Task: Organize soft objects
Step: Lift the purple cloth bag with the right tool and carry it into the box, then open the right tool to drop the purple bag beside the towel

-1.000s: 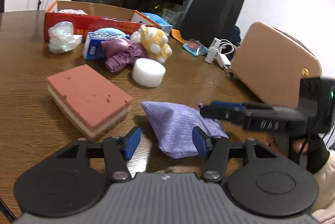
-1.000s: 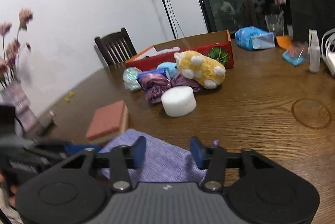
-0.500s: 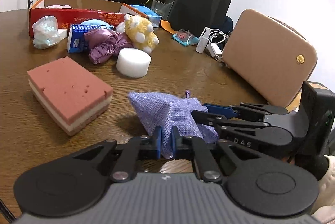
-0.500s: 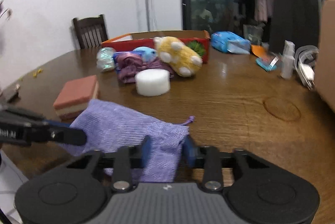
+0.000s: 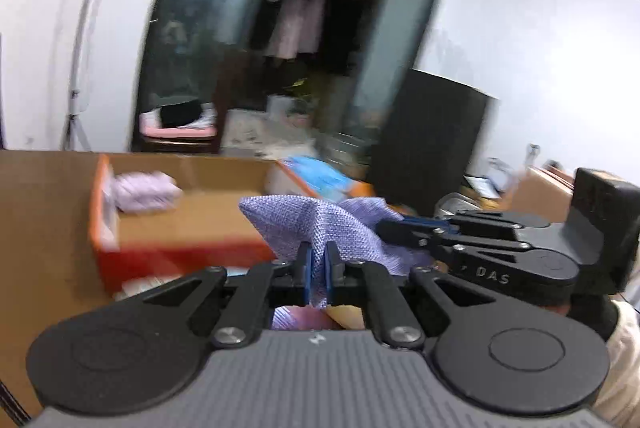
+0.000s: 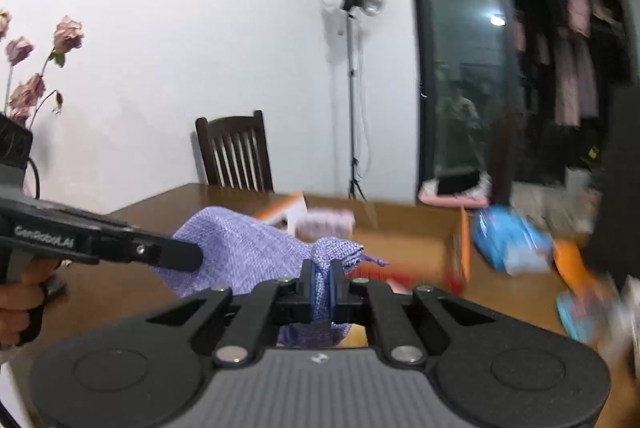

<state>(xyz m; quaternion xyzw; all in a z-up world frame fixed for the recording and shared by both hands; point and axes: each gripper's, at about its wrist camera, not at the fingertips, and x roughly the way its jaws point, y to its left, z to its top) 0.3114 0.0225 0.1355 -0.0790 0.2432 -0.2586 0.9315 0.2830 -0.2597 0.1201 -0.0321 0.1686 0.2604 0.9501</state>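
Note:
A purple woven fabric pouch [image 5: 320,224] hangs in the air between both grippers. My left gripper [image 5: 318,268] is shut on one edge of it. My right gripper [image 6: 323,284] is shut on the other end of the pouch [image 6: 240,252], near its drawstring. Each gripper shows in the other's view: the right one [image 5: 384,228] at the right, the left one [image 6: 192,256] at the left. An open red cardboard box [image 5: 176,220] stands just beyond the pouch, with a pale pink soft item [image 5: 144,191] inside. The box also shows in the right wrist view [image 6: 404,240].
A blue plastic pack [image 6: 508,240] and an orange item [image 6: 576,264] lie to the right of the box on the brown wooden table [image 6: 188,199]. A dark wooden chair [image 6: 234,155] and a light stand [image 6: 354,87] are behind it. A black box [image 5: 432,139] stands at the right.
Both grippers have lifted the pouch off the table and carried it forward to the red box. The sponge, white foam disc and plush toy have dropped out of view.

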